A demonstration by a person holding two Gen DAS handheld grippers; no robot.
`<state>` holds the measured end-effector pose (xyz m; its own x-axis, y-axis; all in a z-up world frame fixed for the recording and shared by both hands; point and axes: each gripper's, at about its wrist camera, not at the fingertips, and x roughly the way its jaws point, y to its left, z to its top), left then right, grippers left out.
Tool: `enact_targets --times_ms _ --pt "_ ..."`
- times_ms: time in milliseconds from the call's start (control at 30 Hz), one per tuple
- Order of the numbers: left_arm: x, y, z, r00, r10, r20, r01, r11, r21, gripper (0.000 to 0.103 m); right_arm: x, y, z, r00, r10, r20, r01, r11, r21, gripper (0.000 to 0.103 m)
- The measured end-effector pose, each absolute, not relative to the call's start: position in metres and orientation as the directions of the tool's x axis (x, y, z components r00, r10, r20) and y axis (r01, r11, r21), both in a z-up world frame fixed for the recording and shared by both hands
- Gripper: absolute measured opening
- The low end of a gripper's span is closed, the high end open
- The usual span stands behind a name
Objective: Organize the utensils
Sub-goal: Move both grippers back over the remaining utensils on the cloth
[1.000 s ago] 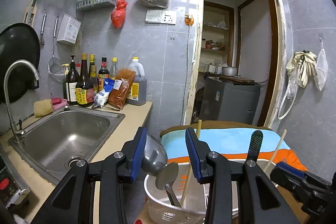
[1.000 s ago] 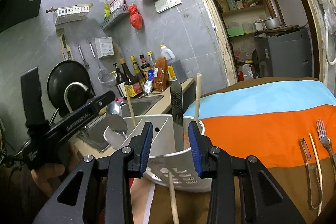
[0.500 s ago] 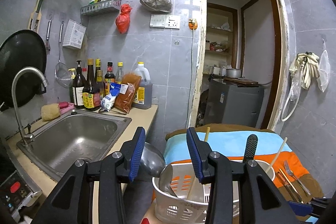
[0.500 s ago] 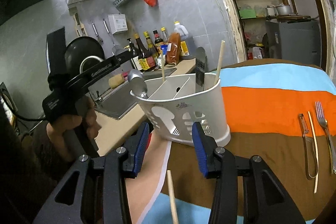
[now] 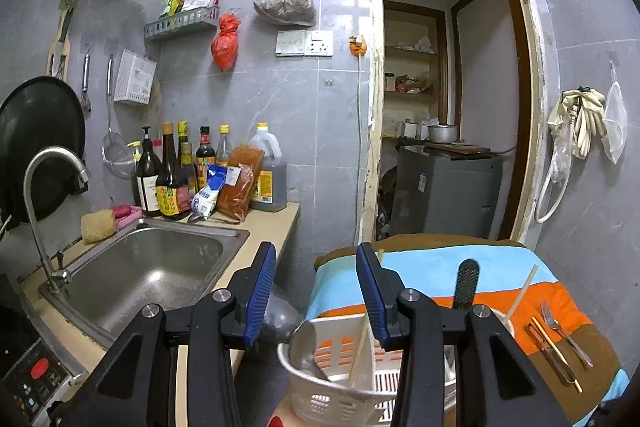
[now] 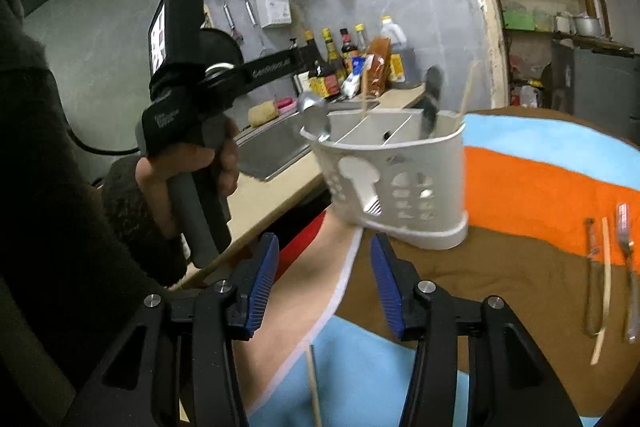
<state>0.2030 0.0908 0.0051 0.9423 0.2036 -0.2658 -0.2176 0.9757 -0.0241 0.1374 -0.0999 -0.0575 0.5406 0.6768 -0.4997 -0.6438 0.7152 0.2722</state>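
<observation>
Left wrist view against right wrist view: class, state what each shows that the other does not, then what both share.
Only the left wrist view shows the tap and the gloves hung by the door. Only the right wrist view shows the person's left hand gripping the left gripper's handle, and a chopstick lying near the camera. Both show the white utensil basket, the striped cloth, the fork and the sauce bottles.

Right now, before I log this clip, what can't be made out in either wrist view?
- Left wrist: the white utensil caddy base, cut off behind the left gripper.
- Left wrist: the ladle handle, behind a finger.
- Right wrist: the fork and tongs on the striped cloth, motion-blurred.
- Right wrist: the chopstick below the right gripper, bottom end cut off.
</observation>
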Motion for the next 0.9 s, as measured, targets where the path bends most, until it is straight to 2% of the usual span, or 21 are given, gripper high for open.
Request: enact_targets --times_ms 67,133,267,333,467,533,767,900 --pt "0.204 0.085 0.009 0.944 0.198 -0.265 -0.213 0.977 -0.026 0.040 0.141 -0.114 -0.050 0.577 0.655 -0.487 -0.620 0.740 0.260 0.043" --pt "0.205 0.077 0.015 0.947 0.190 -0.259 -0.205 0.978 -0.030 0.044 0.145 -0.130 -0.041 0.621 0.627 -0.470 -0.588 0.770 0.249 0.049" --pt "0.207 0.053 0.025 0.956 0.167 -0.240 -0.184 0.982 -0.049 0.047 0.157 -0.173 -0.016 0.741 0.531 -0.412 -0.482 0.847 0.225 0.054" --pt "0.209 0.037 0.030 0.961 0.150 -0.231 -0.167 0.984 -0.059 0.047 0.163 -0.192 -0.005 0.789 0.480 -0.384 -0.428 0.877 0.219 0.066" --pt "0.213 0.005 0.038 0.972 0.104 -0.212 -0.122 0.990 -0.074 0.051 0.177 -0.238 0.015 0.870 0.361 -0.335 -0.309 0.930 0.199 0.074" --pt "0.216 -0.012 0.040 0.975 0.079 -0.206 -0.098 0.992 -0.085 0.055 0.183 -0.260 0.023 0.898 0.307 -0.316 -0.257 0.948 0.190 0.083" --pt "0.226 -0.070 0.037 0.982 -0.009 -0.189 -0.014 0.993 -0.117 0.066 0.200 -0.300 0.043 0.941 0.206 -0.270 -0.175 0.975 0.137 0.089" --pt "0.231 -0.093 0.033 0.984 -0.032 -0.176 0.010 0.992 -0.124 0.077 0.205 -0.311 0.049 0.951 0.185 -0.248 -0.157 0.979 0.127 0.090"
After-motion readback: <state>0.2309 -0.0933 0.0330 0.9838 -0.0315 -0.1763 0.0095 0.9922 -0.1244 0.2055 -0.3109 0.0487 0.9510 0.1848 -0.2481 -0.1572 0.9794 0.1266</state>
